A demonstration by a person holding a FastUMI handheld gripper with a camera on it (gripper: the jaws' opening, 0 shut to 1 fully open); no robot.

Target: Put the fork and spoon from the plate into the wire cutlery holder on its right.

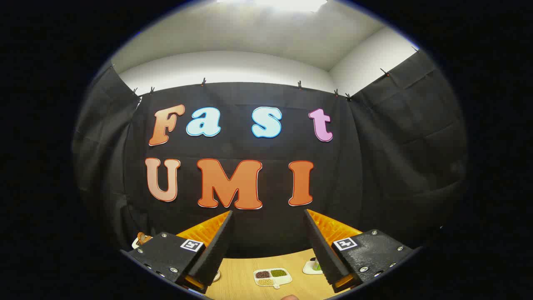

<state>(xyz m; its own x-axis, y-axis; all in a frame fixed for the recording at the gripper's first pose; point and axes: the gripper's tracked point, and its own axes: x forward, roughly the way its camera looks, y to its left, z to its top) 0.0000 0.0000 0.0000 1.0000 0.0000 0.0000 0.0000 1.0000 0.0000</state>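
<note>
Tool (268, 239) fingers hide much of surface (245, 287). Small divided dish (272, 277) between fingers, contents too small to tell. White item (312, 266) beside right finger half hidden. Object (141, 239) behind left finger cut off, unclear.

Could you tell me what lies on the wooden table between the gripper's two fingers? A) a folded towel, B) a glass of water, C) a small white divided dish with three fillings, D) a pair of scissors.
C: a white divided dish with three compartments of dark, green and pale contents sits on the table, seen through the open gripper, whose fingers hold nothing.
</note>
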